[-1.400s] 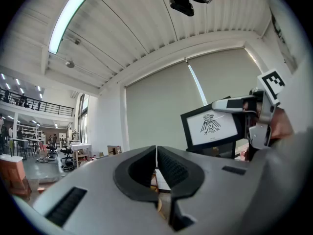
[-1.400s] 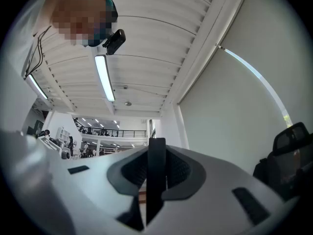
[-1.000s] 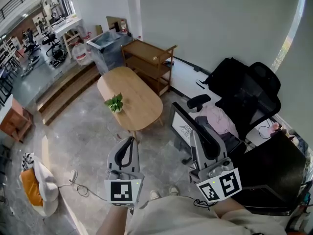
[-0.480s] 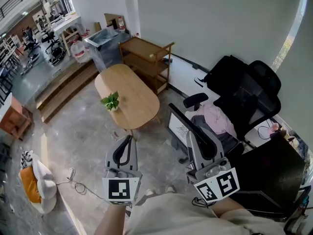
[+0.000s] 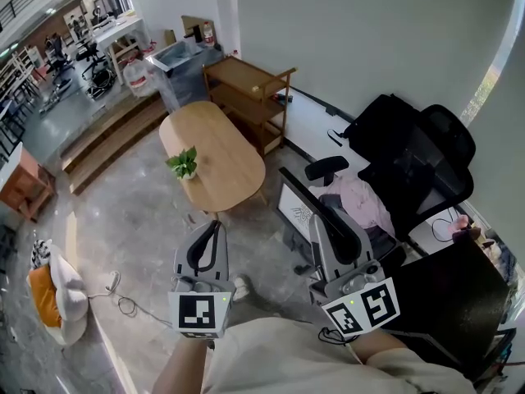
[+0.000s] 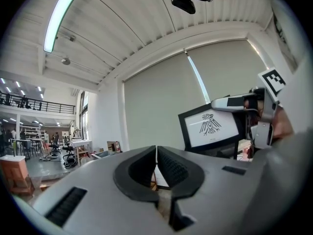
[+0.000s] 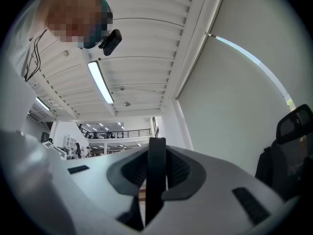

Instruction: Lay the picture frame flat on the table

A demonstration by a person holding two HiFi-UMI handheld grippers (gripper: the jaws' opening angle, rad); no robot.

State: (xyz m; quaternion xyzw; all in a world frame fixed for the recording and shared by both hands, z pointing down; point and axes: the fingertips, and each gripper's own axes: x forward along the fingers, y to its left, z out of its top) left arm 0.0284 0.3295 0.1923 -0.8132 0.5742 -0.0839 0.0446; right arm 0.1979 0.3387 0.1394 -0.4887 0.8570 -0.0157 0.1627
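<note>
**While you hold it, the frame is off the table**

As you stand on the grey floor, your right gripper is clamped on the frame. In the right gripper view the frame's thin black edge runs upright between the two pads, which press on it from both sides.

From the head view, the frame hangs in the air just ahead of you, on edge and tilted. Its white picture with a dark bird-like emblem faces your left. The frame is over the floor, between the table and the black chair, and it is clear of the table.

Your left gripper sits to the left of the frame, apart from it. Its jaws are drawn together to a hairline slit, with nothing between them.

On the oval wooden table, a small plant stands near the left edge. A pink cloth lies on the chair seat, just beside the frame.
</note>
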